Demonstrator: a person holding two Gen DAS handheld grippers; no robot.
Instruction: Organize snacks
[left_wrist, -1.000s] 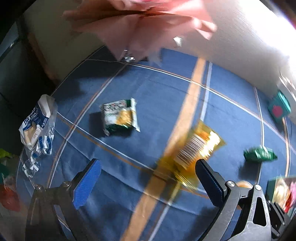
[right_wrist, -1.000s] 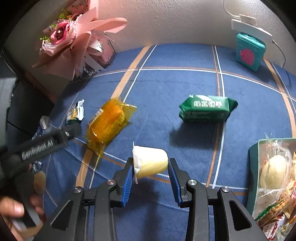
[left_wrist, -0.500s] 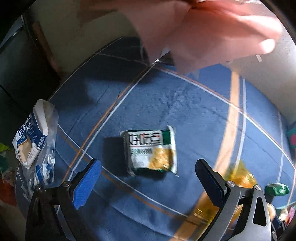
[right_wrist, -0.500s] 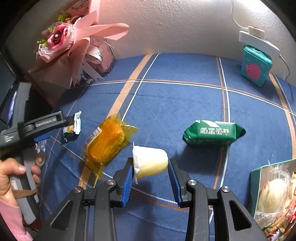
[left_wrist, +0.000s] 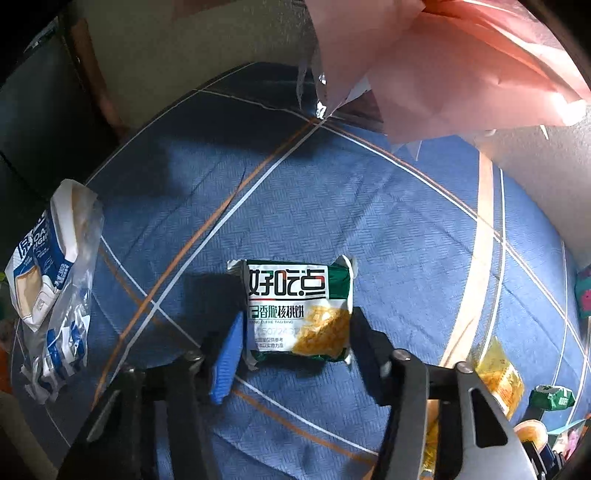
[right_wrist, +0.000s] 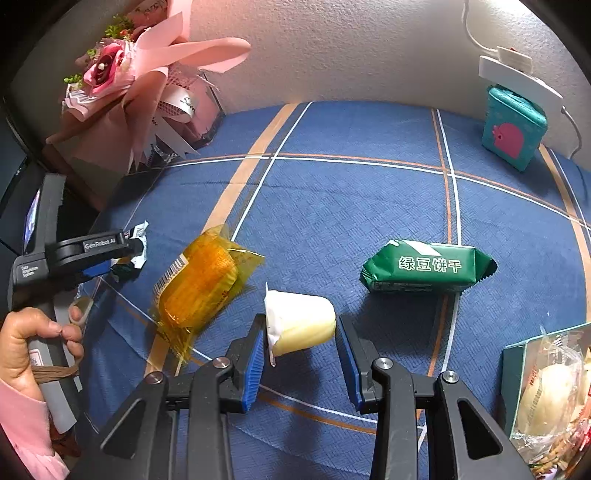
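The blue plaid surface (right_wrist: 332, 206) fills both views, with loose snacks scattered on it. At 10 o'clock in the right wrist view stands a pink bouquet (right_wrist: 140, 85); at 2 o'clock, a teal case (right_wrist: 513, 129) against the wall. At 4 o'clock, a teal box (right_wrist: 511, 384) already holds several wrapped snacks, so the sorting looks partly done.

Still out on the cloth: an amber-wrapped cake (right_wrist: 201, 288) at 9 o'clock of centre, a green biscuit pack (right_wrist: 424, 266) at 3 o'clock, and a blue-and-white bag (left_wrist: 48, 266) at the 9 o'clock edge of the left wrist view.

The right tool (right_wrist: 300, 354) has its jaws around a small pale jelly cup (right_wrist: 299, 321); the left pad sits against the lid, but a gap shows at the other side, so I cannot tell whether it is truly clamped or just loosely framed. The left tool (left_wrist: 295, 347) brackets a green-and-white cookie packet (left_wrist: 299, 310), jaws nearly on its edges with a sliver of space at each side; it reads as closing in, not yet gripping. My guess is that at least five items remain to go into the box.

Only the left wrist view shows the packet's printed face and the blue-and-white bag. Only the right wrist view shows the box's contents, the teal case whole, and the person's left hand (right_wrist: 33, 347) on the tool handle.
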